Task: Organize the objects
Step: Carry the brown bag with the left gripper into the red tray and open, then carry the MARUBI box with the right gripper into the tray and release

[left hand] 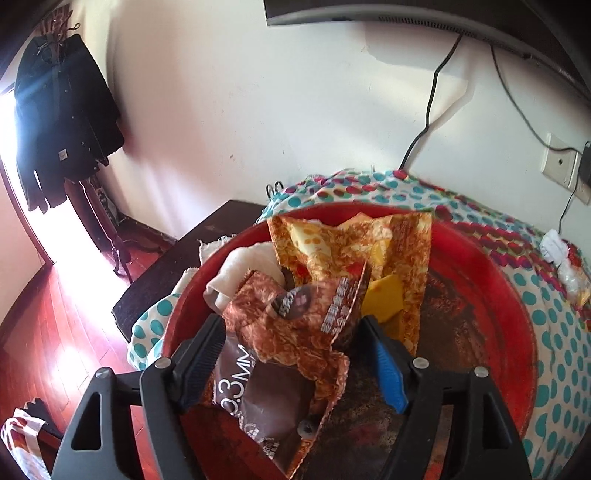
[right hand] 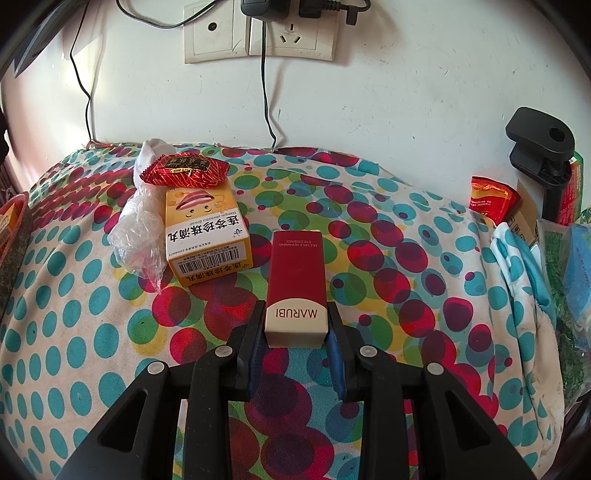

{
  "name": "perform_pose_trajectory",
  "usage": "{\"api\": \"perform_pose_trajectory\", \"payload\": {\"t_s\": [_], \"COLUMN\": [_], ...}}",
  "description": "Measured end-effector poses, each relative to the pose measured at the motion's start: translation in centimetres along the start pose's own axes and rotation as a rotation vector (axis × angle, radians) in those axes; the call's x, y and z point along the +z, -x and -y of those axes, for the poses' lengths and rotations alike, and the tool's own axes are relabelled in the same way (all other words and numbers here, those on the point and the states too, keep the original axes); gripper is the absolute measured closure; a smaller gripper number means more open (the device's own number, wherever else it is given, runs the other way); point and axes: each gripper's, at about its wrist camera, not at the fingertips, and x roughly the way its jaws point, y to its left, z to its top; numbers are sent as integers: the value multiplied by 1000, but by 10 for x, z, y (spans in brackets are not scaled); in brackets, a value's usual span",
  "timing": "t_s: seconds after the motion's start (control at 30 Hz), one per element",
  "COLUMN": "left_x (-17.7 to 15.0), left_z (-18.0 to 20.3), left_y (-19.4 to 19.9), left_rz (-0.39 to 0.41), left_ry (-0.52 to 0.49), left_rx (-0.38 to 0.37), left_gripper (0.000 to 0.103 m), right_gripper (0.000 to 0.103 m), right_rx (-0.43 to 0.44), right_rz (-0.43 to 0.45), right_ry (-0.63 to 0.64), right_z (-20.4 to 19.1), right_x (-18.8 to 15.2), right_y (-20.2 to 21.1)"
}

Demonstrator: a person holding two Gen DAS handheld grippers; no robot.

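In the left wrist view a red basin (left hand: 480,258) holds a brown snack wrapper (left hand: 280,354), a yellow-orange wrapper (left hand: 351,240) and a crumpled white tissue (left hand: 240,266). My left gripper (left hand: 291,325) stands open wide over the basin, with the brown wrapper lying loose between its fingers. In the right wrist view my right gripper (right hand: 295,308) is shut on the near end of a red and cream Marubi box (right hand: 297,266), which rests lengthwise on the dotted tablecloth (right hand: 369,240).
A yellow medicine box (right hand: 205,240), a red snack packet (right hand: 184,170) and a clear plastic bag (right hand: 140,236) lie left of the Marubi box. A black clamp (right hand: 539,147) and packets crowd the right edge. Wall sockets (right hand: 258,33) with cables sit behind. A dark jacket (left hand: 62,118) hangs far left.
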Motion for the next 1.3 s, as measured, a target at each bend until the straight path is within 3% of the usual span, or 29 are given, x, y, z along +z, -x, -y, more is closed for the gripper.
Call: {"api": "perform_pose_trajectory", "payload": {"t_s": [0.4, 0.6, 0.8, 1.0, 1.3], "left_x": [6, -1, -15, -28, -38], "left_z": [19, 43, 78, 94, 94], "left_y": [41, 53, 60, 63, 66], "left_rz": [84, 119, 151, 156, 174], "left_ry": [-50, -67, -148, -196, -173], "left_rx": [-33, -87, -145, -190, -192], "left_gripper": [24, 24, 24, 24, 24], "right_gripper": [75, 75, 75, 75, 75], "right_rx": [-6, -11, -30, -76, -179], "right_rz": [1, 16, 34, 57, 100], "right_ry": [5, 2, -29, -29, -33], "right_z": [1, 4, 14, 17, 21], "right_x": [0, -1, -2, -6, -10], "right_y": [-1, 1, 5, 12, 25]}}
